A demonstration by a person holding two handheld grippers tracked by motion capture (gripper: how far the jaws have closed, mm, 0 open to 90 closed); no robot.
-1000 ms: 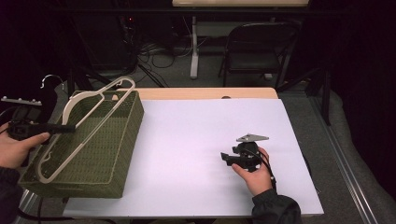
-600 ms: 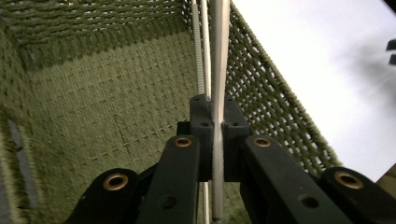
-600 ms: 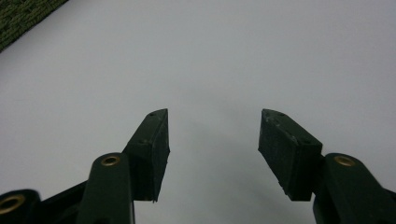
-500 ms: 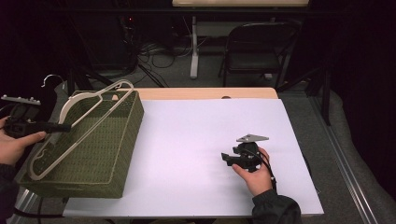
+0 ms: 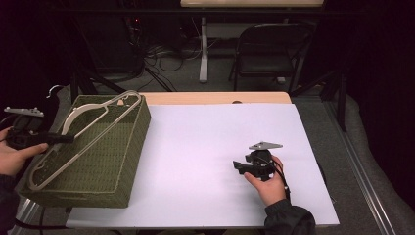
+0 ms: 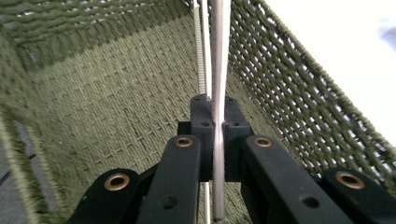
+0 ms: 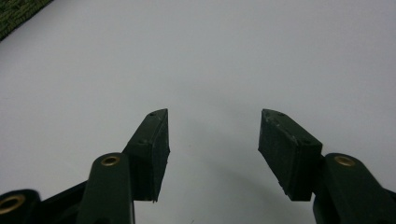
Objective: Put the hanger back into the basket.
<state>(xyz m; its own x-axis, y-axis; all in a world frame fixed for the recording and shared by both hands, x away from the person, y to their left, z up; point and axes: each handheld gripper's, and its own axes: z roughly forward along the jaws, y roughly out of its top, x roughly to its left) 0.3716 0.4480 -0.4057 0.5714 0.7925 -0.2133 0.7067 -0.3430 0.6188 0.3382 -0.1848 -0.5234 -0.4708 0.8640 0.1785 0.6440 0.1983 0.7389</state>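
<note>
Hangers (image 5: pixel 83 134) like these are easy going: thin, light, stiff enough to keep their shape, and a bit slick on the rod sections, so a pinch near the end can let them swing or twist. Looks like two of them stacked together, judging by the left claw view, where a pale flat bar (image 6: pixel 219 70) and a thinner ribbed one run straight out ahead of the pads. The left claw (image 5: pixel 66 139) is clenched tight on that bar, and the hangers stretch away from it across the green woven basket (image 5: pixel 132 161), with the hook end past the basket's far corner.

Grip point seems okay for lowering, though a hold closer to the middle of the bar would swing less. My guess is they're being set down into the basket.

Room-wise: the basket walls sit close on both sides of the left claw, and the hangers look about as long as the basket, so the ends could catch on the rim. Weave is soft, so a snag wouldn't break anything.

The right claw (image 5: pixel 238 166) rests released on the white tabletop (image 5: pixel 205 142), nothing between its pads, with lots of open space ahead of it.
</note>
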